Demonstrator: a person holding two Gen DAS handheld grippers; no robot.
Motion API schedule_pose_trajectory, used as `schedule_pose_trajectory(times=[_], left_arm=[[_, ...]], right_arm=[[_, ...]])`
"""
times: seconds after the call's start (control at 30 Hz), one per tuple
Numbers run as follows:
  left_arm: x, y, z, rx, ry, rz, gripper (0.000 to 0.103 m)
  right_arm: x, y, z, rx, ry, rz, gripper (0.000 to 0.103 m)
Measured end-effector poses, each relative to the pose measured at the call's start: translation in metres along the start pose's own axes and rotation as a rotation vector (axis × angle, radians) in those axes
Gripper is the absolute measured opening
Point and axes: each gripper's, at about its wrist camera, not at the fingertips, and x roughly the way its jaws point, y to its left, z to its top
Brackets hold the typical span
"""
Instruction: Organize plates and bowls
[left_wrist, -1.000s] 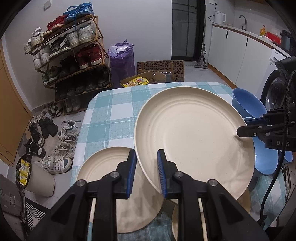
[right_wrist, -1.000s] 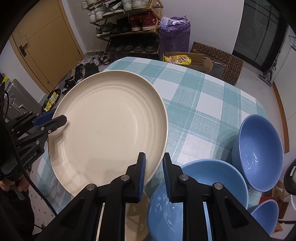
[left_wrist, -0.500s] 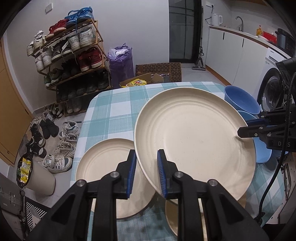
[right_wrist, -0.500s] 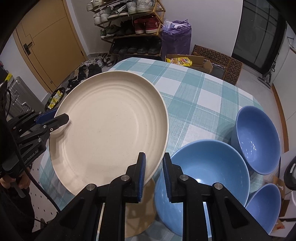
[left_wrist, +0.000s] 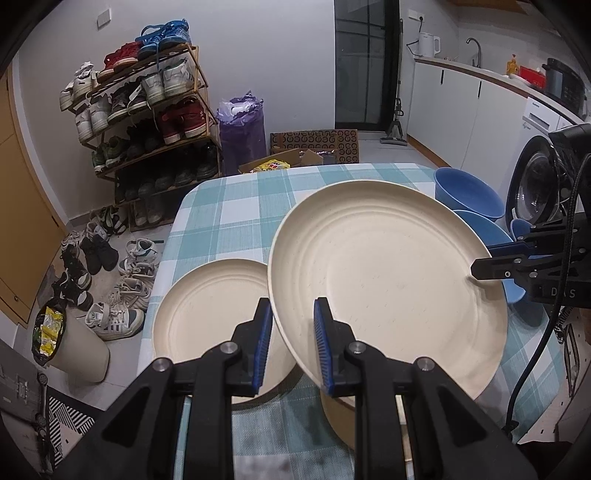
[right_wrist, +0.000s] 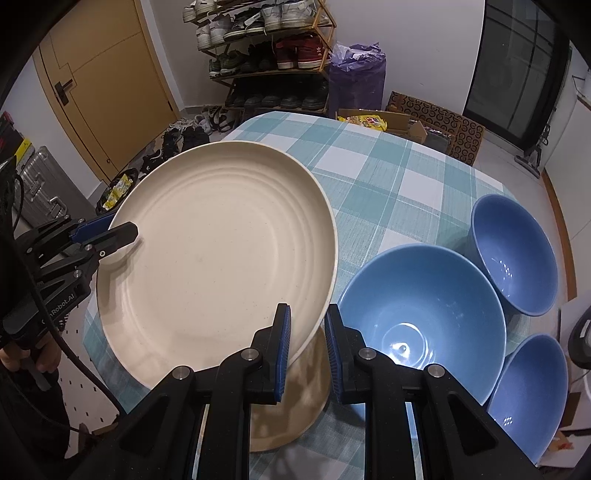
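1. Left claw (left_wrist: 291, 345) clamped on large cream plate (left_wrist: 388, 288) rim.
2. Right claw (right_wrist: 306, 347) clamped on opposite rim; plate held above worktop (right_wrist: 388, 184).
3. Blue bowls (right_wrist: 421, 317) right of right claw.

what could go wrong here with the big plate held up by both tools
The big cream plate hangs above the table, pinched only at opposite rim edges by the left tool and right tool; uneven pulling could make it slip. Dropped, it might strike the smaller plate or the large blue bowl close beside it.
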Motion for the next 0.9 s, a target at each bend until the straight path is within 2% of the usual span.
schedule_pose_trajectory(times=[0.9], left_arm=[[-0.012,-0.013,-0.042,0.000,-0.001,-0.026,0.021]], right_arm=[[0.001,0.012,-0.051,0.007,0.005,-0.005,0.019]])
